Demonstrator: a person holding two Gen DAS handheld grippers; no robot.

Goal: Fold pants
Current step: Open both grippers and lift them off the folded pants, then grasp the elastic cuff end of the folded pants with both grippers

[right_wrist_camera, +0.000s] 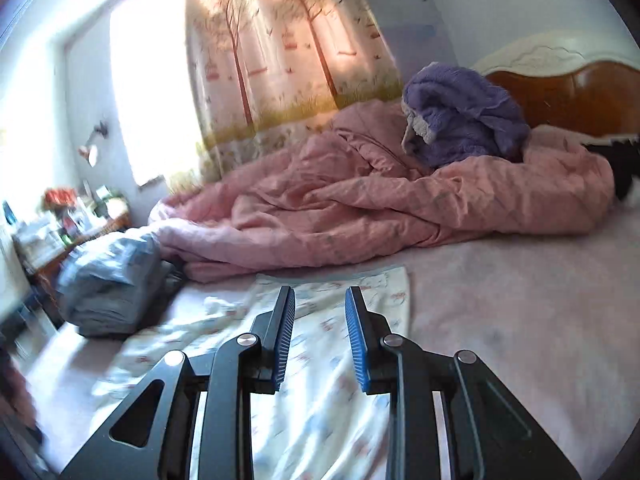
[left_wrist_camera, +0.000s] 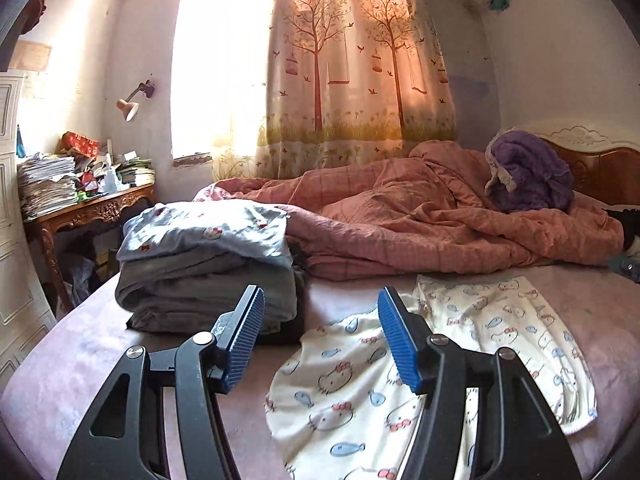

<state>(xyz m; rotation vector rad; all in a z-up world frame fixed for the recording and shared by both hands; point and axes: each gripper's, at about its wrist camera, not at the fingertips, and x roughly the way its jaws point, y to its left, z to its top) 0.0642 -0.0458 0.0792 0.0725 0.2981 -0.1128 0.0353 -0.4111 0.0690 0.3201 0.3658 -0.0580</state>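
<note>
Hovering low over the bed (left_wrist_camera: 80,364), both grippers faced the white cartoon-print pants (left_wrist_camera: 500,320), which lay flat on the pink sheet, near a stack of folded clothes (left_wrist_camera: 204,264) and just short of the rumpled pink quilt (left_wrist_camera: 440,216).

Left gripper (left_wrist_camera: 320,336): jaws wide apart, nothing between them, poised above the garment's near rounded end.

Right gripper (right_wrist_camera: 320,336): jaws parted less widely, also empty, directly over the cloth. View blurred; contact uncertain.

Judged: spread flat so edges could be pinched and carried over.

Long axis ran from the near left corner away toward the right, far end pointing toward the quilt and headboard (left_wrist_camera: 600,168). Waist versus cuffs could not be told.
</note>
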